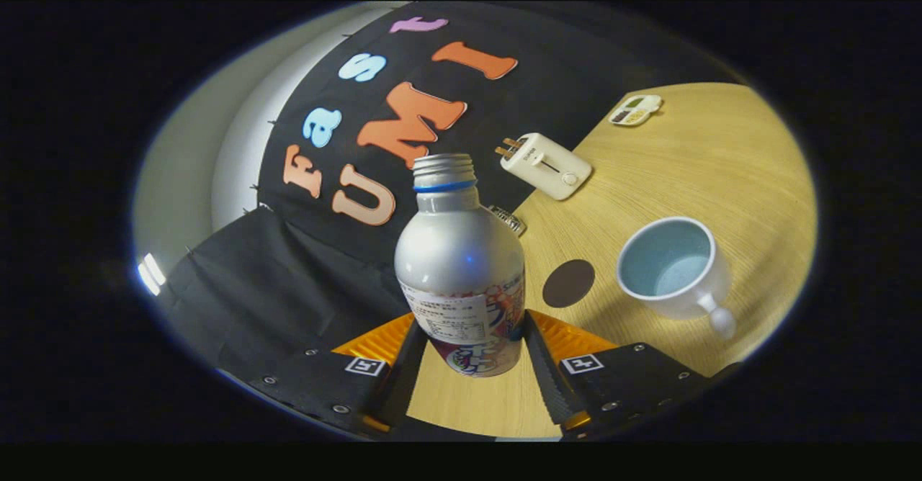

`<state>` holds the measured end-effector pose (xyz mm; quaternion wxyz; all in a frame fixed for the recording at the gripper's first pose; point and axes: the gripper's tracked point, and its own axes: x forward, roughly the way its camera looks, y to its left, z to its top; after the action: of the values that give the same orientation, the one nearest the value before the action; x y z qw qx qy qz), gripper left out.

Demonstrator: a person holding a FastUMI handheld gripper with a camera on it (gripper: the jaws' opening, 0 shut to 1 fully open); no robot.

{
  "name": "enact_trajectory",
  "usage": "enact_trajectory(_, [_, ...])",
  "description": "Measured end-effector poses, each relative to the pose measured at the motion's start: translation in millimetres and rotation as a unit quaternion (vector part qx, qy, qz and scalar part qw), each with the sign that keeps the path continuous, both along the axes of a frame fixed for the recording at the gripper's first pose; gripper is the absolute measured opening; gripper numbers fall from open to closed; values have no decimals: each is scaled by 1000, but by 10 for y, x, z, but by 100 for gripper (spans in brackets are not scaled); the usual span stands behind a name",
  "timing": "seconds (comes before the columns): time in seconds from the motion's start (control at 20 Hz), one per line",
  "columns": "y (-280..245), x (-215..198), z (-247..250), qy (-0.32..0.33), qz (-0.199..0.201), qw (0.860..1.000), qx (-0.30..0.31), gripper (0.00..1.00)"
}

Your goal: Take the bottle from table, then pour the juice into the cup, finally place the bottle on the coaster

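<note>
Gripper view. The gripper (472,355) pinches the bottle (461,272): both fingers (403,373) press on its lower body, one on each side, over the printed label. The bottle is silver metal with a threaded open neck and a blue ring just below the thread; no cap is on it. Its base appears raised clear of the table (706,157), with bare wood showing beneath it between the fingers, and the whole scene is tilted, so the tabletop slopes across the view.

Taking the bottle as the centre of the clock face:
- At about 3 o'clock, just beside the bottle and apart from it, lies the coaster (568,283), a dark round disc flat on the wood.
- Further out at 3 o'clock, beyond the coaster, stands the cup (673,268), white outside and pale blue inside, its handle pointing toward the gripper's side. Its mouth faces the camera; whether it holds any liquid cannot be told.
- At about 1 o'clock, near the table's far edge, sits a toaster (546,165), cream-coloured, with slices in its slot.
- Further along 1 o'clock, well apart, lies a small timer (634,109).
- Just behind the bottle's shoulder, a small striped object (508,219) is partly hidden; its kind cannot be told.
</note>
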<state>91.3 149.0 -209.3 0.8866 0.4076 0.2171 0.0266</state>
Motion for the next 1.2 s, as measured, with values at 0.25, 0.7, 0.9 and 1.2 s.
enact_trajectory(0.25, [-187,213,57,-26,9,993,-112,73])
enact_trajectory(0.7, [-287,639,-72,-40,21,963,-265,74])
enact_trajectory(0.9, [-336,800,-232,-41,23,946,-322,74])
enact_trajectory(1.2, [-290,982,-560,-36,32,934,-354,74])
